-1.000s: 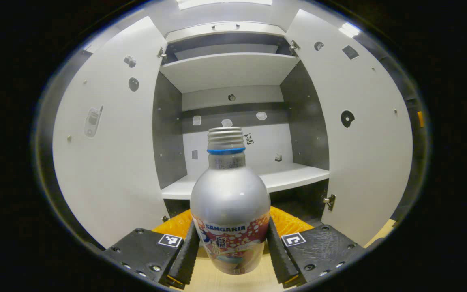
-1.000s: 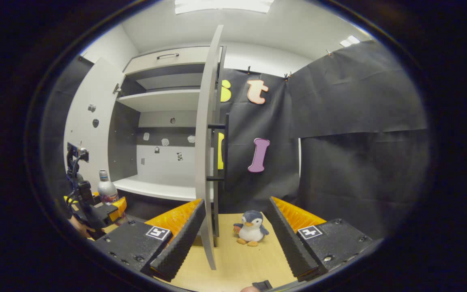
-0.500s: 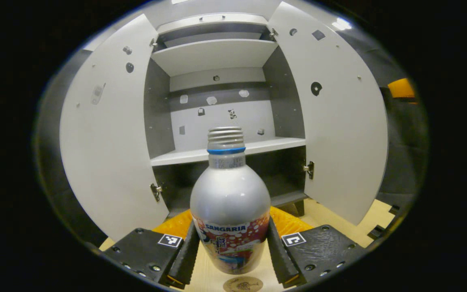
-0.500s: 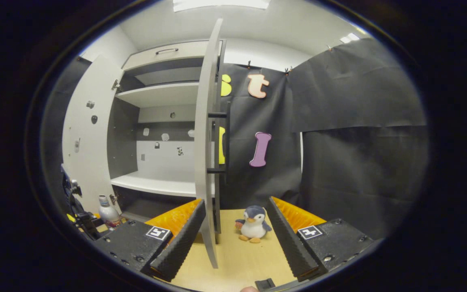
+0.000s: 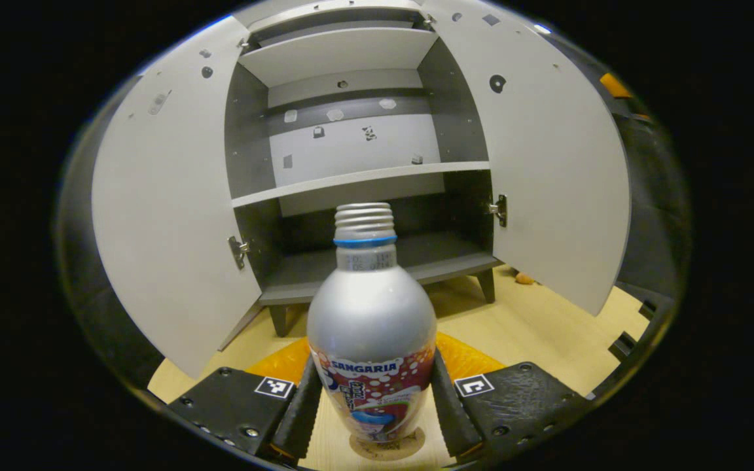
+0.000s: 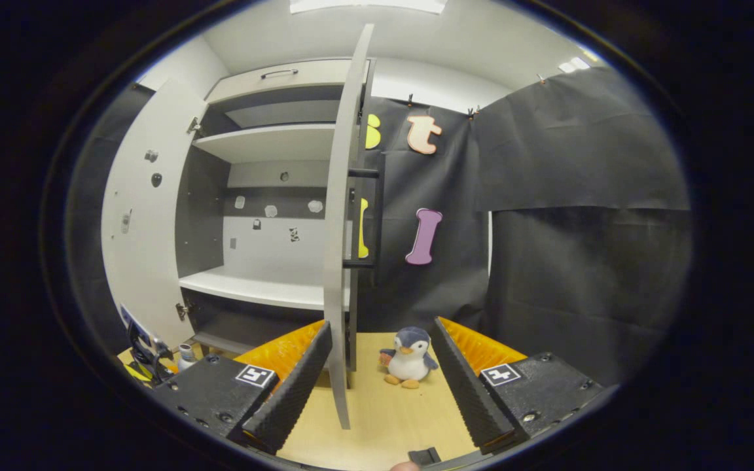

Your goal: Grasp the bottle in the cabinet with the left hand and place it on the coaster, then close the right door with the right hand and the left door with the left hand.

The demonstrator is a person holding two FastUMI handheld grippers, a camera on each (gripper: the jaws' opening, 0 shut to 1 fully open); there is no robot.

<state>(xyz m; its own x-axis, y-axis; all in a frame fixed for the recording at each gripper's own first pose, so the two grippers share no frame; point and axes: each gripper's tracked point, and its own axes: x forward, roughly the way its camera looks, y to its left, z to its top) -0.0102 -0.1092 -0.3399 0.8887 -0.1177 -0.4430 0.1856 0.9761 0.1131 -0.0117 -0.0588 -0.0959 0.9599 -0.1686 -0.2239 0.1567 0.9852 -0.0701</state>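
A: How is the bottle [image 5: 371, 327] held?

B: It is pinched upright between both fingers [image 5: 298, 412] of the left gripper [image 5: 372, 413], which press on its labelled lower body. Its base is seen right over the round coaster [image 5: 387, 448] on the wooden table [image 5: 534, 333]; whether it is touching cannot be told.

A: And the cabinet [image 5: 351, 176]?

B: It is seen beyond the bottle with both doors swung wide. The left door [image 5: 167, 216] and the right door [image 5: 547, 176] are well apart from the left gripper.

A: What is seen from the right gripper view?

B: The right gripper [image 6: 377, 386] is held with its jaws spread, and nothing is gripped. The edge of the right door [image 6: 341, 261] is seen between the fingers but farther off; contact cannot be told. A toy penguin [image 6: 408, 356] is set on the table just beyond. The bottle's cap [image 6: 186, 350] is glimpsed low at the left.
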